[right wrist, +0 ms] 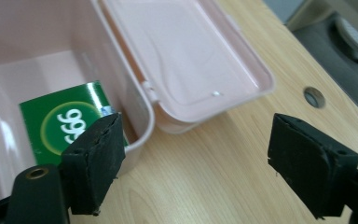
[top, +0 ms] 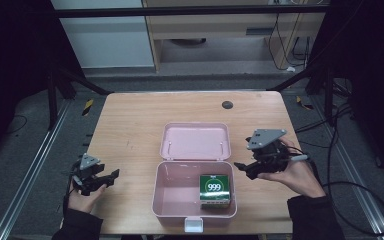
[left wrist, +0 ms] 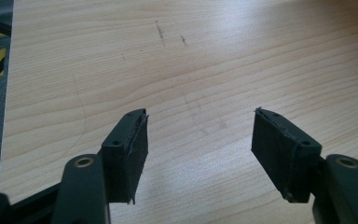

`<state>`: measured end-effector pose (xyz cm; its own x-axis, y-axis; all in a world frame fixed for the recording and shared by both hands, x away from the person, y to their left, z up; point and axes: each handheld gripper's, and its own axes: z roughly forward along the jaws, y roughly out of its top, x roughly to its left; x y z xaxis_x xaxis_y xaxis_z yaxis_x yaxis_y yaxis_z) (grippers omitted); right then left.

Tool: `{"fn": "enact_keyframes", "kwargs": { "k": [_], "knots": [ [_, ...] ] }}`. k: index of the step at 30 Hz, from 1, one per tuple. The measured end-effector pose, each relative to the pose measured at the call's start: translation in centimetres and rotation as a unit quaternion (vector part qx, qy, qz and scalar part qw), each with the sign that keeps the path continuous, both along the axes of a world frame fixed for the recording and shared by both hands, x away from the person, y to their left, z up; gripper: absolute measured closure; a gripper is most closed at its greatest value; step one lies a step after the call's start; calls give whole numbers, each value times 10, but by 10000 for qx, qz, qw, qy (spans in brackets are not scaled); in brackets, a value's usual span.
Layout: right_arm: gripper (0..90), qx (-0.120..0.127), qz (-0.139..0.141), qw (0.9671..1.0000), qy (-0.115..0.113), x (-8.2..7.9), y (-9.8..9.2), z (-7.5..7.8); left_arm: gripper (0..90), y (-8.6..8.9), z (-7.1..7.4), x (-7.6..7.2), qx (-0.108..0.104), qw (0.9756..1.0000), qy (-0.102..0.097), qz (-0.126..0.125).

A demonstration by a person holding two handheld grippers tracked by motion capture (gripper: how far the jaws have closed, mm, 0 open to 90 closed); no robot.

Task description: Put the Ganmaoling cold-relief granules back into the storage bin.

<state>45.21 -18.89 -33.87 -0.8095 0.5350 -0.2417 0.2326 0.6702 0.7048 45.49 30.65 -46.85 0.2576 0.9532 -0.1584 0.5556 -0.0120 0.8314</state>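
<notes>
A pink plastic box stands open near the table's front edge, its lid laid flat behind it. Inside, at the right end, lies a green packet marked 999. My right gripper hovers just right of the box, open and empty. The right gripper view has the packet behind the box wall and the lid beyond. My left gripper rests at the table's front left, open, with bare wood between its fingers.
A wooden table carries a small dark round hole at the back right. A white latch tab sticks out from the box's front. Grey floor, metal rails and cables surround the table.
</notes>
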Motion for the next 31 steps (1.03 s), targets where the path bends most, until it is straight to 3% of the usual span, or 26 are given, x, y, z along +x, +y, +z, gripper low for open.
{"fn": "enact_keyframes", "kwargs": {
  "k": [4, 7, 13, 16, 24, 28, 31],
  "knots": [
    [161, 335, -528, 9980, -70, -2, -19, -13, 375, 0, 0, 0, 17, 10000, 28, -38],
    [152, 658, -924, 9935, -95, -3, -32, -26, 384, -1, 0, 0, 23, 10000, 50, -63],
    [131, 1240, -1742, 9768, -100, 2, -53, -59, 417, -3, -3, 0, 58, 9998, 114, -140],
    [121, 1134, -2182, 9693, -1, 7, -62, -75, 440, -3, -3, 1, 62, 9998, 127, -121],
    [83, 1120, -3168, 9416, 206, 20, -82, -122, 446, -3, -9, 6, 233, 9994, 241, -63],
    [66, 1083, -3439, 9326, 171, 22, -89, -135, 400, -4, -11, 8, 257, 9995, 175, 22],
    [58, 983, -3514, 9310, 116, 22, -92, -139, 359, -3, -14, 10, 283, 9994, 178, 57]
  ]
}}
